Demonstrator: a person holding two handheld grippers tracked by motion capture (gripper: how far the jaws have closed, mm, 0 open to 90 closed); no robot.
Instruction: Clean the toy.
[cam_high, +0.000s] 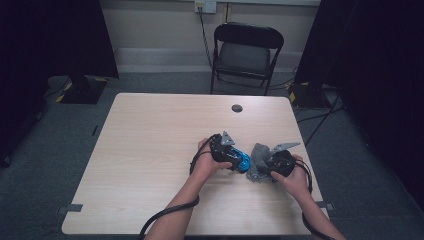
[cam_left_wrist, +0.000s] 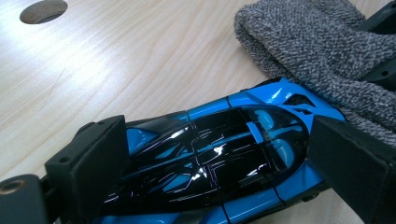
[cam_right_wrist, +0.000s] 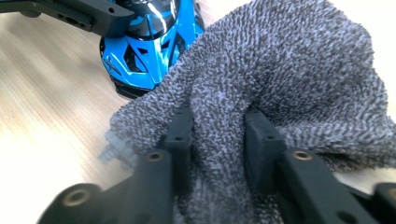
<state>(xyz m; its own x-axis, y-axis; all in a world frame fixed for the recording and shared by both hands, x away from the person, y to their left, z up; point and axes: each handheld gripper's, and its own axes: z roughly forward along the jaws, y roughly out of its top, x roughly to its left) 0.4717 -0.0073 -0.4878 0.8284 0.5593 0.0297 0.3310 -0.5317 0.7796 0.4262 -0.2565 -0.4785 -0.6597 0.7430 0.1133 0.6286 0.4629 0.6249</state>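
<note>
Left hand-held gripper (cam_left_wrist: 210, 158) is clamped on the blue toy car (cam_left_wrist: 219, 154), pinned low on the worktop (cam_high: 150, 150). Right hand-held gripper (cam_right_wrist: 217, 135) pinches a bunch of grey cloth (cam_right_wrist: 289, 79) at the car's 3 o'clock, touching it. My guess: that loose-looking pinch lets the cloth slide out mid-wipe.

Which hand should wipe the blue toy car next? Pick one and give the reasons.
The right. Its tongs are pinched on the grey cloth, which already lies against the blue toy car. The left tongs are clamped across the car, steadying it on the table, so they are not free to wipe.
</note>
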